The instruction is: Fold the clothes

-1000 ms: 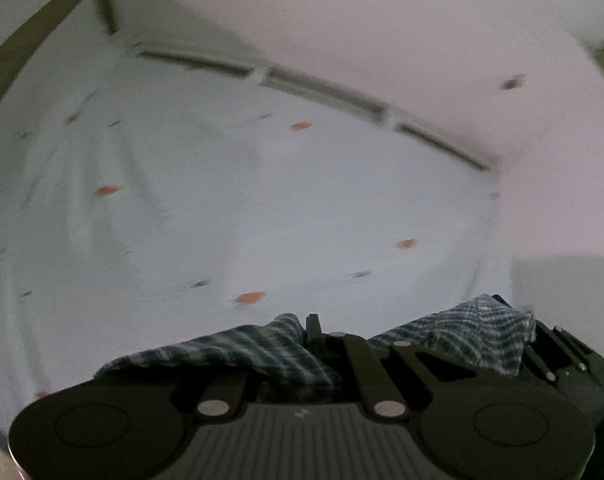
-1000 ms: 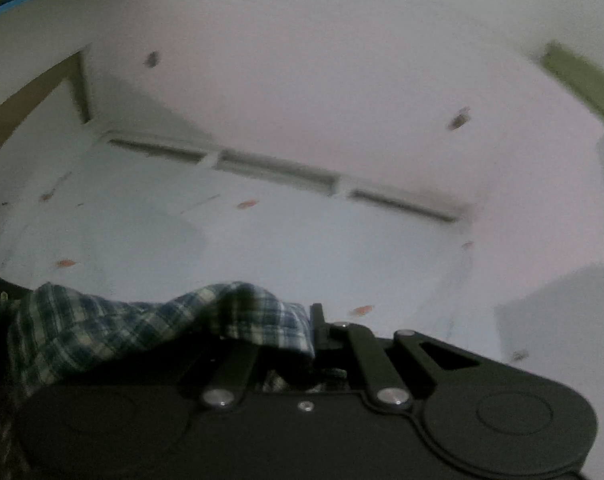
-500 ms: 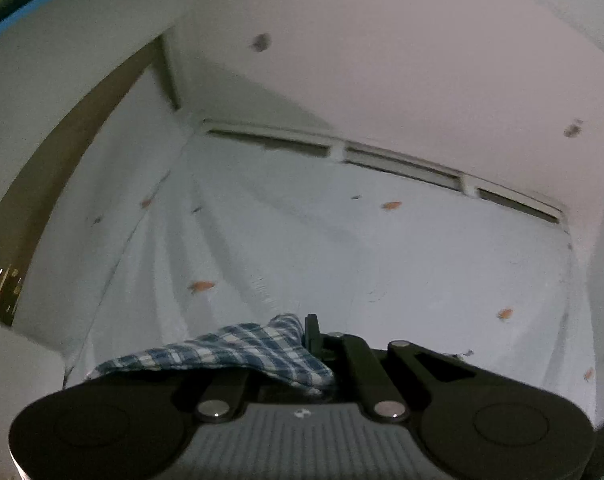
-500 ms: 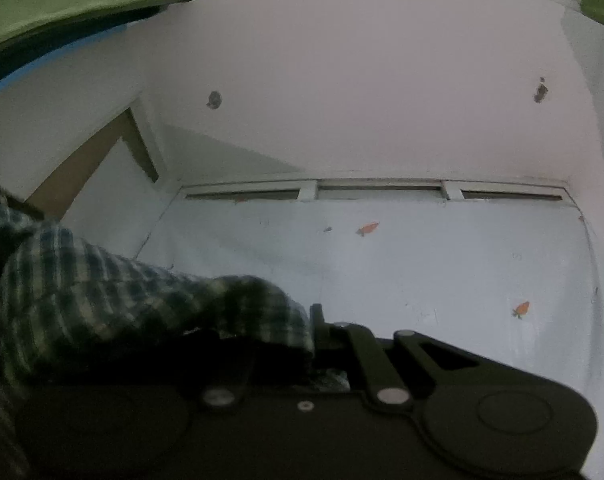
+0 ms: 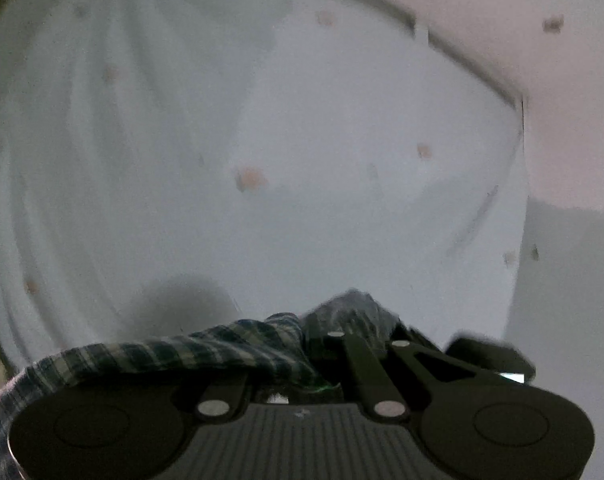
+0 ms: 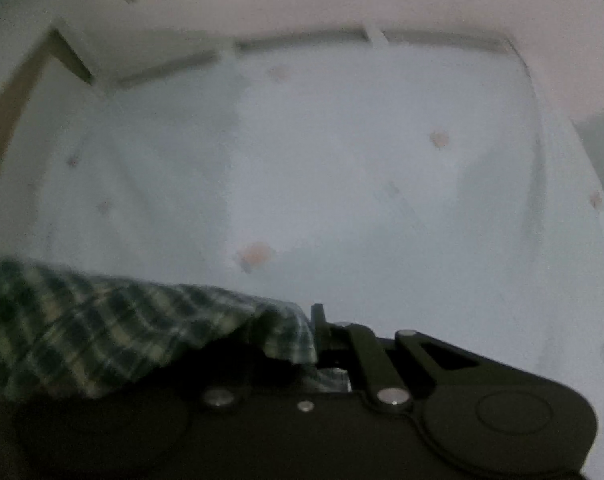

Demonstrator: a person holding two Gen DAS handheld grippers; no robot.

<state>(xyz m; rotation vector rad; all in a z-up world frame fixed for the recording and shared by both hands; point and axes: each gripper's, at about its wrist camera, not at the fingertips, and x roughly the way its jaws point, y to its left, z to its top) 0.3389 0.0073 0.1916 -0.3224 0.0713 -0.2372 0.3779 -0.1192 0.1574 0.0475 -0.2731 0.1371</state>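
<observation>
Gripping the green-and-white plaid cloth garment between clenched jaws, the left gripper and right gripper are held above the white orange-dotted bed sheet. An uneven fold could be produced if one pinched edge slips.

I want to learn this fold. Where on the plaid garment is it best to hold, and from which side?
Hold the plaid garment at its edge, as both claws seem to: the left claw and right claw are each shut on a bunched fold. Come in level over the white sheet, so the rest hangs free.
</observation>
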